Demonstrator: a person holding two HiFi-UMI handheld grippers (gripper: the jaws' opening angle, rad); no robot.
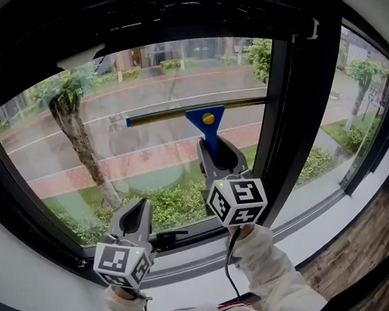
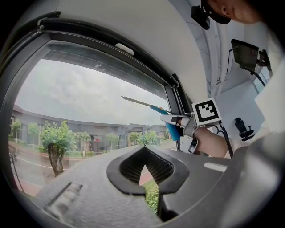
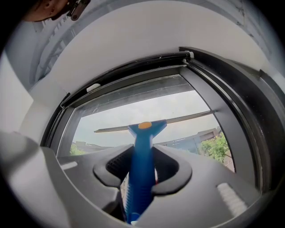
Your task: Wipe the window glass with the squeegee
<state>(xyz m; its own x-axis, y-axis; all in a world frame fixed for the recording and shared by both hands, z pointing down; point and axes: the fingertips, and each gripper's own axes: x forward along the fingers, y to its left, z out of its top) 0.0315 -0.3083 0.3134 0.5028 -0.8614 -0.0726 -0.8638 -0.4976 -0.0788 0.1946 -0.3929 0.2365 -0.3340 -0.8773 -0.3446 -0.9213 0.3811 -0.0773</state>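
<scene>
A blue-handled squeegee [image 1: 207, 122] with a long brass-coloured blade [image 1: 171, 115] lies against the window glass [image 1: 134, 146], the blade spanning the pane's upper middle. My right gripper [image 1: 217, 161] is shut on the squeegee's blue handle [image 3: 141, 169], which runs up between the jaws to the blade [image 3: 178, 120]. My left gripper [image 1: 133, 224] hangs lower left near the window's bottom frame, shut and holding nothing [image 2: 143, 176]. The left gripper view shows the squeegee [image 2: 153, 107] and the right gripper [image 2: 185, 124] off to the right.
A thick black mullion [image 1: 289, 112] stands just right of the blade's end. The black lower frame [image 1: 193, 243] and white sill [image 1: 310, 226] run below. A second pane [image 1: 349, 124] lies to the right. A person's sleeve [image 1: 265, 273] is at the bottom.
</scene>
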